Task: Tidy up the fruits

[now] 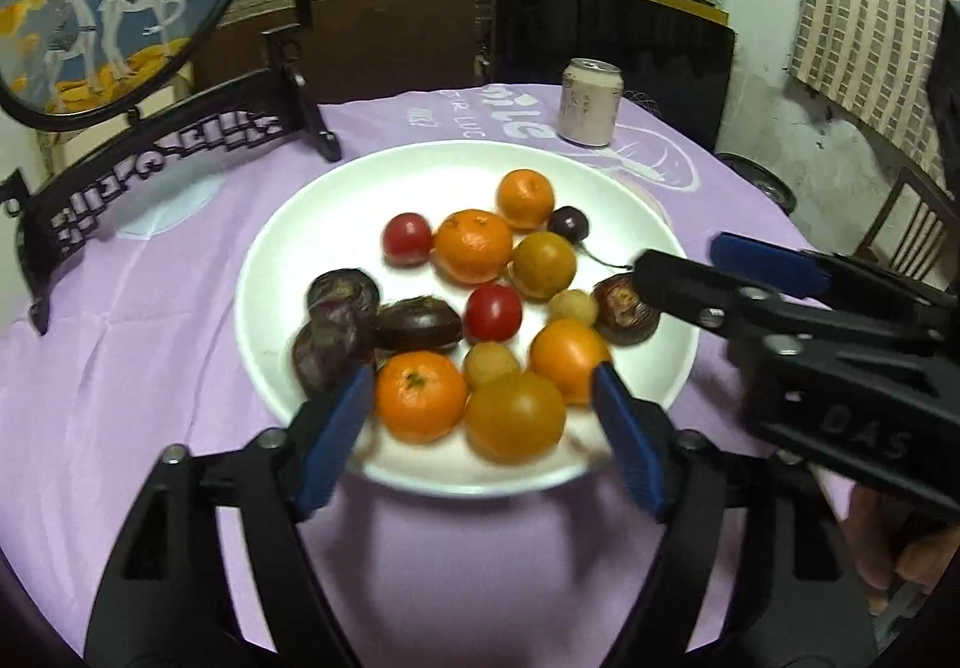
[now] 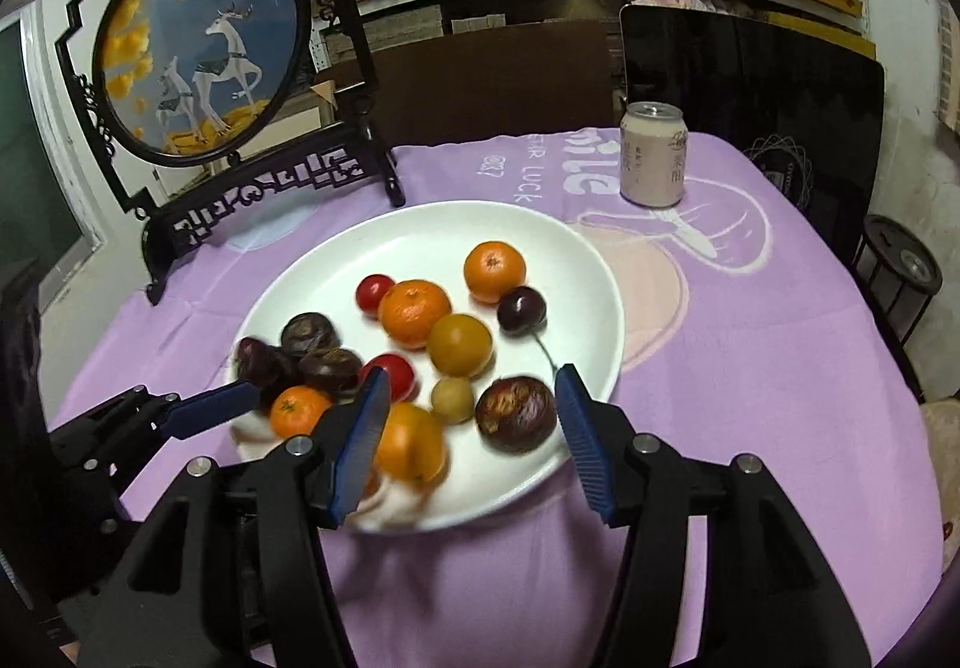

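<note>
A white plate (image 1: 288,260) (image 2: 576,272) on the purple cloth holds several fruits: mandarins (image 1: 473,246), red cherry tomatoes (image 1: 493,312), yellow tomatoes (image 1: 543,264), dark wrinkled fruits (image 1: 342,296) and a dark cherry (image 2: 521,310). My left gripper (image 1: 480,386) stands open over the plate's near edge, above a mandarin (image 1: 420,395) and a yellow tomato (image 1: 515,415), with its pads clear of both. My right gripper (image 2: 473,377) (image 1: 678,257) is open over the plate's right side. A dark brown fruit (image 2: 516,413) and a blurred mandarin (image 2: 411,446) lie under its gap, neither of them gripped.
A pale drink can (image 1: 589,101) (image 2: 653,153) stands behind the plate. A round deer picture in a black carved stand (image 2: 198,50) (image 1: 102,2) occupies the back left. A black chair back (image 2: 750,68) and shelves are beyond the table. A hand (image 1: 900,554) holds the right gripper.
</note>
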Demonstrator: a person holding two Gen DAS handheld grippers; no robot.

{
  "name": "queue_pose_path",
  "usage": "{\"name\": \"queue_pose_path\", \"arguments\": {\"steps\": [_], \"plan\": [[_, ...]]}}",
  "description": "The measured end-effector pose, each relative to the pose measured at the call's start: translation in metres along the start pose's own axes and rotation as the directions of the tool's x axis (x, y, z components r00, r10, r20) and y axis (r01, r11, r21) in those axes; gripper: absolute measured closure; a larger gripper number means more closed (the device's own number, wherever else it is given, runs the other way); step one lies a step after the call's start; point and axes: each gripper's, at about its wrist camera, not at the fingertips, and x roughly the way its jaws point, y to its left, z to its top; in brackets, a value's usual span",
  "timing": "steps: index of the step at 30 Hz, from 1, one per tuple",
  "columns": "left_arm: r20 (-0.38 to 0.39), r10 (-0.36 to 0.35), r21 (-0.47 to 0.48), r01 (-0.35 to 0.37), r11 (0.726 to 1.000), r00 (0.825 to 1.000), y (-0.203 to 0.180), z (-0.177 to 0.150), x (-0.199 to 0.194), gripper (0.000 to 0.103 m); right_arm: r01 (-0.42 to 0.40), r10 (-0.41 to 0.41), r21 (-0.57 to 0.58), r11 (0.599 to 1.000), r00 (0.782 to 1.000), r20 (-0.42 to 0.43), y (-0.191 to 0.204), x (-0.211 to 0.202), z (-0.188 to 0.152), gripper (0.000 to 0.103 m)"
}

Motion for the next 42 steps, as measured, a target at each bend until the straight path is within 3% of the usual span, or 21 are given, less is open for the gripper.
{"name": "queue_pose_path", "arguments": {"steps": [6,10,18,26,35,42], "plan": [[0.034,0.067,-0.017,-0.066,0.998,0.997,0.008,-0.019,-0.030,0.005,0.080,-0.080,0.019,0.997,0.996,0.041,0.000,-0.032,-0.030,0.012],[0.028,0.114,-0.040,-0.113,0.993,0.993,0.018,-0.035,-0.049,0.002,0.098,-0.098,0.016,0.995,0.994,0.053,0.007,-0.049,-0.046,0.003],[0.035,0.218,-0.096,-0.214,0.972,0.975,0.037,-0.054,-0.079,0.002,0.069,-0.074,0.069,0.995,0.994,0.079,0.014,-0.082,-0.076,0.001],[0.008,0.166,-0.163,-0.163,0.973,0.986,0.052,-0.055,-0.082,0.002,0.040,-0.041,0.103,0.994,0.999,0.007,0.013,-0.080,-0.089,0.001],[0.029,0.122,-0.170,-0.115,0.979,0.992,0.050,-0.056,-0.087,0.002,0.063,-0.063,0.032,0.997,0.998,-0.022,0.026,-0.074,-0.094,0.001],[0.028,0.188,-0.127,-0.183,0.975,0.982,0.040,-0.060,-0.087,0.002,0.077,-0.077,-0.002,0.997,0.996,-0.052,0.031,-0.066,-0.096,0.002]]}}
